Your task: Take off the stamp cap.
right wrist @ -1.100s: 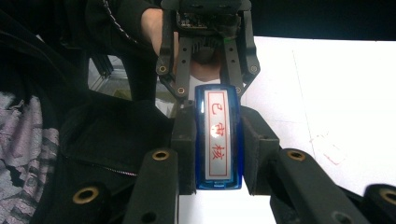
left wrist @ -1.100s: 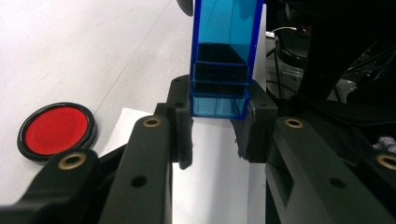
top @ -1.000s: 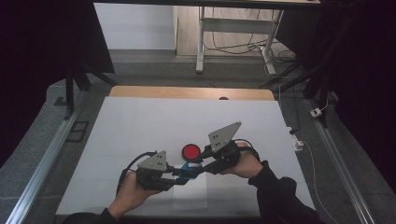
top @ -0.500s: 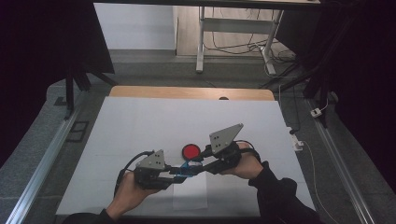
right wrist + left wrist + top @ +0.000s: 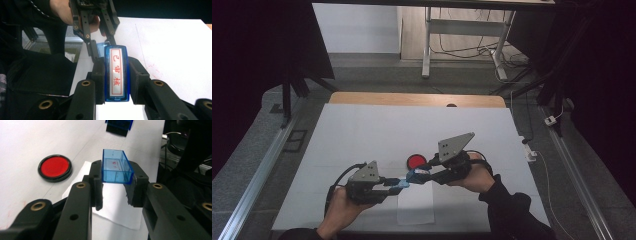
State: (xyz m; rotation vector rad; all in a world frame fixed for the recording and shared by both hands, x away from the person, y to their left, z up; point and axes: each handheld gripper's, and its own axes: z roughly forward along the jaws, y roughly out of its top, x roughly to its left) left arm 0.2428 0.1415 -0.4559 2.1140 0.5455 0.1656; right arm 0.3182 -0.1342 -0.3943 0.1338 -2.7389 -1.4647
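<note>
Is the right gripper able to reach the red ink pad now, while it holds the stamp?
Probably yes. The ink pad lies uncovered on the table, close beside the right gripper, nothing between them. The stamp stays clamped in its jaws.

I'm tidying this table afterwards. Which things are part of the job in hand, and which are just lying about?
In use:
- blue stamp, clamped in the right gripper
- clear blue cap, clamped in the left gripper
- red ink pad
- white paper sheet

Lying about:
- floor cables
- white plug
</note>
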